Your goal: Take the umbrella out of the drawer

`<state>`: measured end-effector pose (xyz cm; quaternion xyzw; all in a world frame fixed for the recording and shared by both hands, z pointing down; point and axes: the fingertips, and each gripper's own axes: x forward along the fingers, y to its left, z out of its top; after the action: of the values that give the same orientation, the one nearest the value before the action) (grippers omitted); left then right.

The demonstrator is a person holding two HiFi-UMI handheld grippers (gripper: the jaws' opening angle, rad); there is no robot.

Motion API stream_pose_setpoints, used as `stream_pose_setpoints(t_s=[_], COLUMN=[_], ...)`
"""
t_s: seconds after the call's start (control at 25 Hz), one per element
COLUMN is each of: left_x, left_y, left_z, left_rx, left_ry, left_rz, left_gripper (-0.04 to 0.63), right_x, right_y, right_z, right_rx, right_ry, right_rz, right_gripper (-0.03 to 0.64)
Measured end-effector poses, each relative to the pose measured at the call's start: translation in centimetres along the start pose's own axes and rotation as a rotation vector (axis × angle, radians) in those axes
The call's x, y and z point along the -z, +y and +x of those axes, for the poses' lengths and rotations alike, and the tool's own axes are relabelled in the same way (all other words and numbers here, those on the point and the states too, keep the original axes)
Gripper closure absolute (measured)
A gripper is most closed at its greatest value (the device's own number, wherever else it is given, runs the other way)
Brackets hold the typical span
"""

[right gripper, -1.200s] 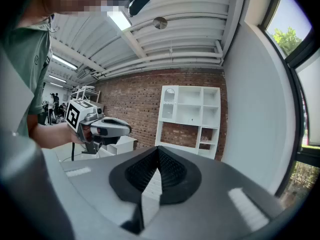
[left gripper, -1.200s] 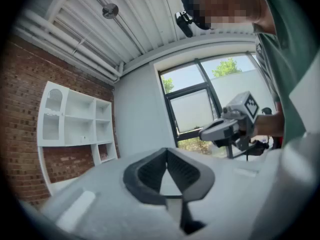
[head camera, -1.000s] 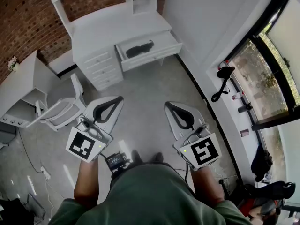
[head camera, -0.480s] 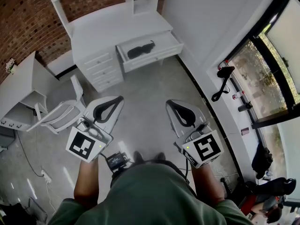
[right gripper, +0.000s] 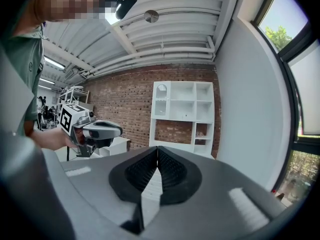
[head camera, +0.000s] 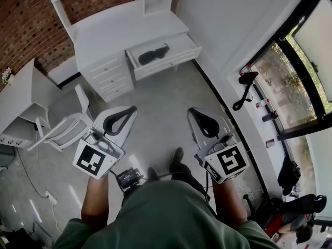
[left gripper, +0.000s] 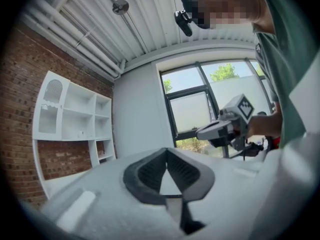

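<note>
In the head view a black folded umbrella [head camera: 152, 54] lies in the open top drawer [head camera: 165, 59] of a white desk [head camera: 119, 32] far ahead. My left gripper [head camera: 133, 109] and right gripper [head camera: 191, 110] are held side by side over the grey floor, well short of the drawer, both shut with nothing between their fingers. In the left gripper view the left gripper [left gripper: 166, 150] has its tips together; the right gripper view shows the same of the right gripper [right gripper: 157, 148]. Each gripper view shows the other gripper to the side.
A white chair [head camera: 65, 126] stands left of my left gripper. A second white table [head camera: 23, 100] is at far left. White shelves [right gripper: 182, 115] stand against the brick wall. Windows [head camera: 306, 61] and a black stand [head camera: 244, 90] line the right side.
Both grippers have drifted a little forward over the floor, the right one shifting slightly right. A foot now shows between them. Both stay shut.
</note>
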<state>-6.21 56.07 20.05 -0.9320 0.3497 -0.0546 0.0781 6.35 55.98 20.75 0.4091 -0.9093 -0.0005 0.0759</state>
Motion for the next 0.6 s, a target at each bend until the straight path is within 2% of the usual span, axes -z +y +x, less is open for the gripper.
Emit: stream_pose_setpoints(t_s=[0.24, 0.6], left_x=[0.7, 0.7], left_y=[1.7, 3.4], left_z=[3.7, 12.7], left_rx=[-0.023, -0.069], left_ry=[0.024, 0.056], left_rz=[-0.002, 0.002], left_gripper=[0.592, 0.591], right_x=[0.1, 0.5], right_y=[-4.1, -12.9], right_z=[2.3, 4.9], right_rx=[-0.029, -0.098], right_ry=[-0.013, -0.026], right_rz=[0.005, 0.013], right_gripper=[0.611, 0.611])
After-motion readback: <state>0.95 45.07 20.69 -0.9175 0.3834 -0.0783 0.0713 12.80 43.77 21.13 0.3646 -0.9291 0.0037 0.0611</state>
